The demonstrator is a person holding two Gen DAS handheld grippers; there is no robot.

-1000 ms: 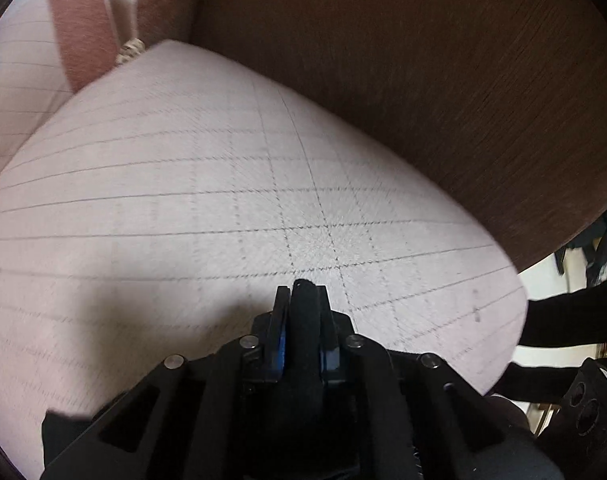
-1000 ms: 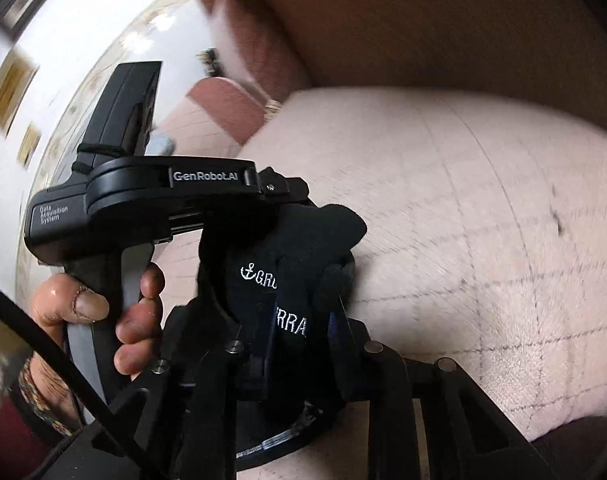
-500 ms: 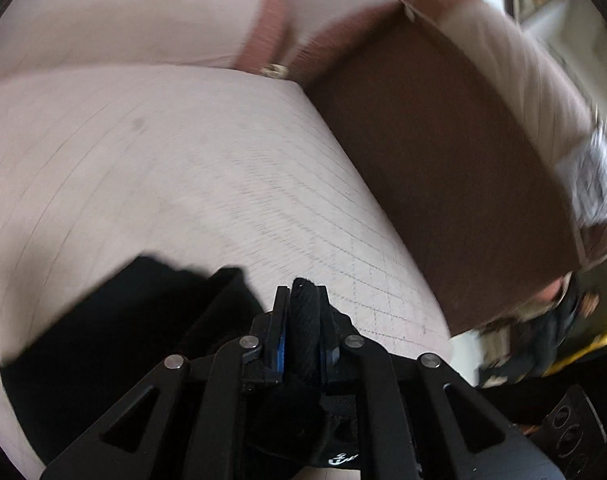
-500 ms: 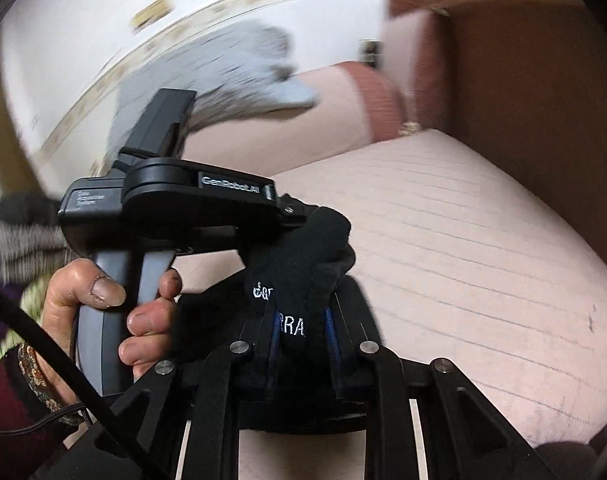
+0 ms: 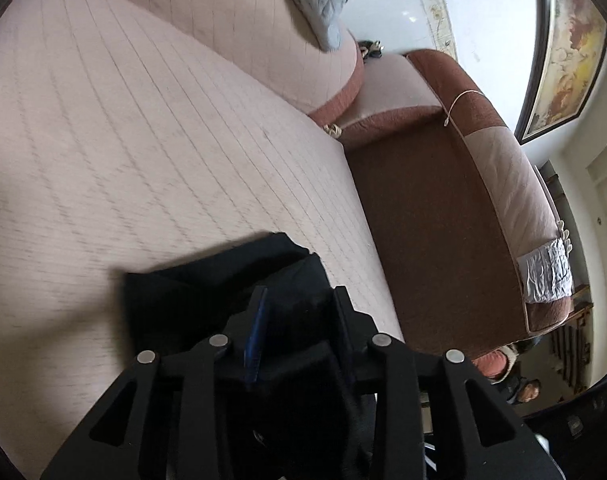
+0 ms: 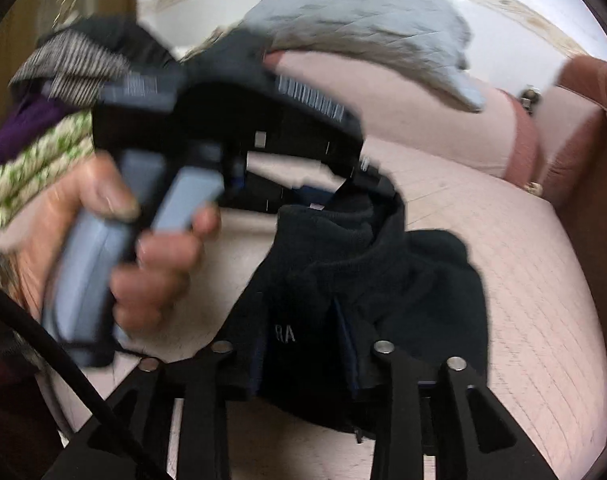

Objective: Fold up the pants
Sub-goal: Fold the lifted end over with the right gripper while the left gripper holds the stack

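Left wrist view showed the left tongs (image 5: 299,300) spread apart, the black fleece pants (image 5: 223,280) bunched just ahead on the pink quilted sofa cushion (image 5: 143,140). The right tongs (image 6: 303,320) likewise stood apart around the fabric, probably letting the folded bundle settle.

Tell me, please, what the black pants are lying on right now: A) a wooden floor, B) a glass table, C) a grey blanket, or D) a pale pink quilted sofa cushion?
D: in both wrist views the black pants lie bunched on the pale pink quilted sofa cushion, while the grey blanket sits further back on the sofa.
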